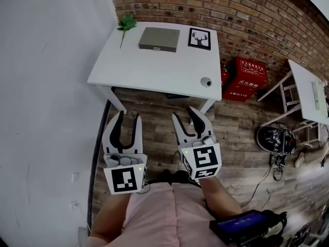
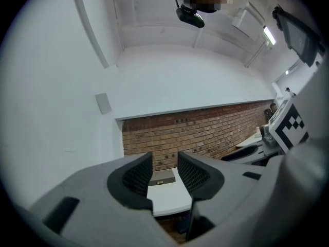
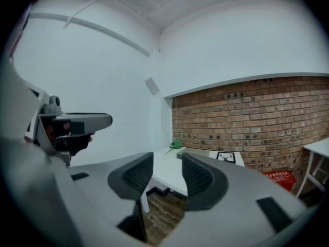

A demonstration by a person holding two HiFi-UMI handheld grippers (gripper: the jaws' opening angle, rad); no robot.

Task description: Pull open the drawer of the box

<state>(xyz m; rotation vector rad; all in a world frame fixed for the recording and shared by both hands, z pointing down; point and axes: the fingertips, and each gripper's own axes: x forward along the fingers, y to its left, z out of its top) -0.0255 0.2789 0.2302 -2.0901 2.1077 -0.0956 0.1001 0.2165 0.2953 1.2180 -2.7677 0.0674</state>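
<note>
Where it rests, the box runs left-right — long side nearest.

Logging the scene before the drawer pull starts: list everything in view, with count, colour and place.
table: one, white, against the brick wall
box: one, grey, back of the table
sprig: one, green, left of the box
framed picture: one, black and white, right of the box
round object: one, grey, table's front right corner
crates: two, red, floor right of the table
side table: one, white, far right
gear: one heap, black, floor at right
left gripper: open, empty, short of the table
right gripper: open, empty, beside it
</note>
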